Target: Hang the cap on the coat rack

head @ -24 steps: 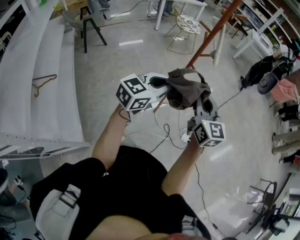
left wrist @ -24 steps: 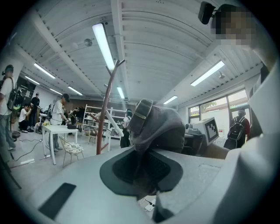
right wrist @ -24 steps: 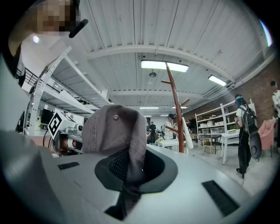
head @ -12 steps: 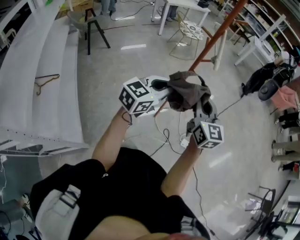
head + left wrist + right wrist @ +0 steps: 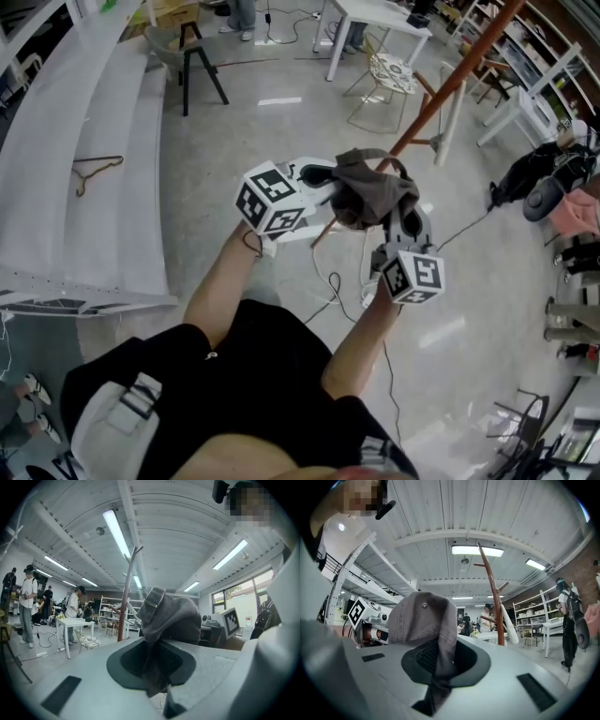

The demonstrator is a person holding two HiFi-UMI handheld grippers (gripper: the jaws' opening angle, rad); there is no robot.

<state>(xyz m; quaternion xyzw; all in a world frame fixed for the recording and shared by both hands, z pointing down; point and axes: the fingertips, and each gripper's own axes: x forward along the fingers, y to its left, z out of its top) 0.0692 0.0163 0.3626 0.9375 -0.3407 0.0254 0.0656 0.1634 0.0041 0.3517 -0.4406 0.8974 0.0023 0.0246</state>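
Grey floor (image 5: 234,122) of a big workshop, with nothing carrying the task's thing, which is up in the air in front of the person (image 5: 234,375). The brown wooden coat rack (image 5: 439,92) stands ahead and to the right on the floor, well apart from the tools. Its upper pegs (image 5: 480,565) look bare in the right gripper view. The left tool (image 5: 328,180) is nearly closed, jaws pinching a fold of fabric at one side of the grey cap (image 5: 373,187). The right tool (image 5: 403,220) is also nearly closed, clamped on fabric at the opposite side, with the crown and its top button showing above the jaws in the right gripper view. So the cap hangs bunched between the two tools, held at both ends and touching nothing else. Judgement on progress: the pickup is done and the cap is lifted and facing the rack, but it is not yet hung. Left to do: carry it across to the rack, bring it up to a peg, drop the crown or back strap over the peg, and open both tools. Roughly halfway. Which peg is the target can't be told.
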